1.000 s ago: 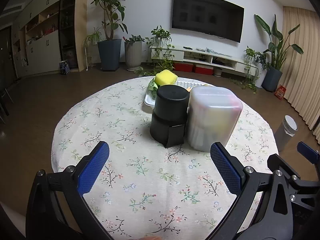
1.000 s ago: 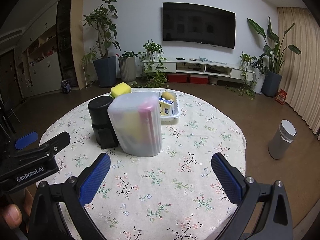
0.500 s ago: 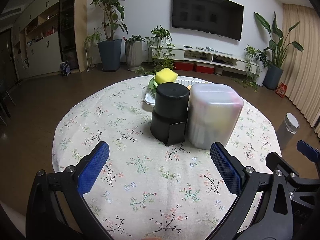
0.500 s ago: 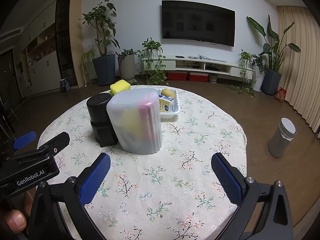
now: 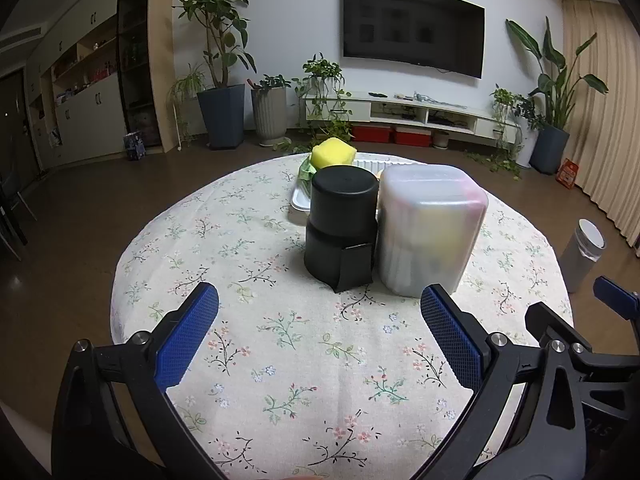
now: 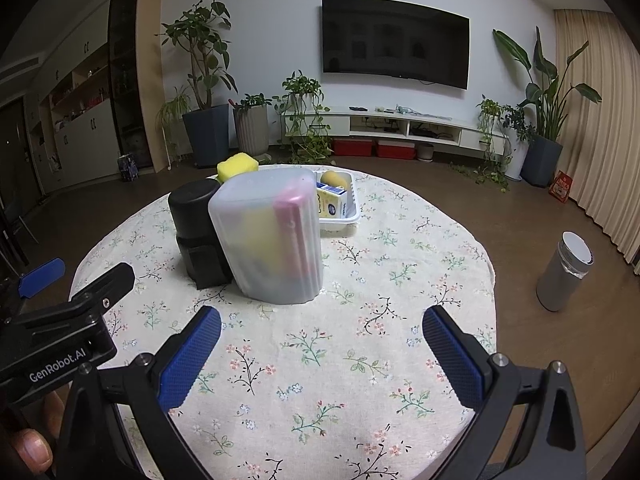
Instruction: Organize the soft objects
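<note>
A frosted plastic box [image 5: 430,228] stands upside down on the round floral table [image 5: 280,340], with yellow and pink soft things inside; it also shows in the right wrist view [image 6: 272,236]. A black canister [image 5: 340,228] touches its left side, also seen in the right wrist view [image 6: 196,228]. A yellow sponge [image 5: 333,153] sits at the far end of a white tray [image 6: 340,216], which also holds a small carton [image 6: 330,204]. My left gripper [image 5: 320,320] is open and empty, short of the canister and box. My right gripper [image 6: 320,332] is open and empty, short of the box.
A grey bin [image 6: 564,276] stands on the floor right of the table. Potted plants [image 5: 220,120], a TV [image 5: 412,28] and a low TV bench line the far wall. The left gripper's body [image 6: 60,332] shows at the right wrist view's left edge.
Both grippers have drifted slightly; the canister and box look a little farther off. Nothing was grasped or moved on the table.
</note>
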{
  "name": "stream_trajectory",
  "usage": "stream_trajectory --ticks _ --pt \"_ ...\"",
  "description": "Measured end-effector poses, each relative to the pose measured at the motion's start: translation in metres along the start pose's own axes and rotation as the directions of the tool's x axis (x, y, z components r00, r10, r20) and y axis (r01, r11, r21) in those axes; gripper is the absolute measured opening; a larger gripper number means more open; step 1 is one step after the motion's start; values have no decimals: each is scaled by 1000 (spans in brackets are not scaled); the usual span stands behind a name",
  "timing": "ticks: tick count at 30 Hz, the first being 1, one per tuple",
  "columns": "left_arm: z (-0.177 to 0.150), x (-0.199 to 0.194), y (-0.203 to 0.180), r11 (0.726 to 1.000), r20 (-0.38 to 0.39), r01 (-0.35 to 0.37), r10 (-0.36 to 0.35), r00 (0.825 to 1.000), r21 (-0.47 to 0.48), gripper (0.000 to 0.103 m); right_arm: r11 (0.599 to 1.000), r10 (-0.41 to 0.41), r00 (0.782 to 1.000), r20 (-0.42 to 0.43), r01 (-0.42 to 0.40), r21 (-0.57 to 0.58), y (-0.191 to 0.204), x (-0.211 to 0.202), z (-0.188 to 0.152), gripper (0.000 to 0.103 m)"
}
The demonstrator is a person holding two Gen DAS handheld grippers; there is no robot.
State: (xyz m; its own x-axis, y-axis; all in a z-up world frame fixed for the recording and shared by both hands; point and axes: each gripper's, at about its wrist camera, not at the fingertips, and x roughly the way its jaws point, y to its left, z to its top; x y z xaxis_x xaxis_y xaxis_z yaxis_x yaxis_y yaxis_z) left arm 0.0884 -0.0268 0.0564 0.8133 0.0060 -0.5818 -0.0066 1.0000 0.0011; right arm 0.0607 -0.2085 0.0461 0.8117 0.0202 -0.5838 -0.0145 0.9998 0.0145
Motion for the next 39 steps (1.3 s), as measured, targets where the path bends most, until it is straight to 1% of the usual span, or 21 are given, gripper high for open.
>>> stream_trajectory --ticks 39 --pt "-4 3 1 1000 -3 7 -7 1000 -6 103 1000 2 1000 -2 -2 -4 1 3 -1 103"
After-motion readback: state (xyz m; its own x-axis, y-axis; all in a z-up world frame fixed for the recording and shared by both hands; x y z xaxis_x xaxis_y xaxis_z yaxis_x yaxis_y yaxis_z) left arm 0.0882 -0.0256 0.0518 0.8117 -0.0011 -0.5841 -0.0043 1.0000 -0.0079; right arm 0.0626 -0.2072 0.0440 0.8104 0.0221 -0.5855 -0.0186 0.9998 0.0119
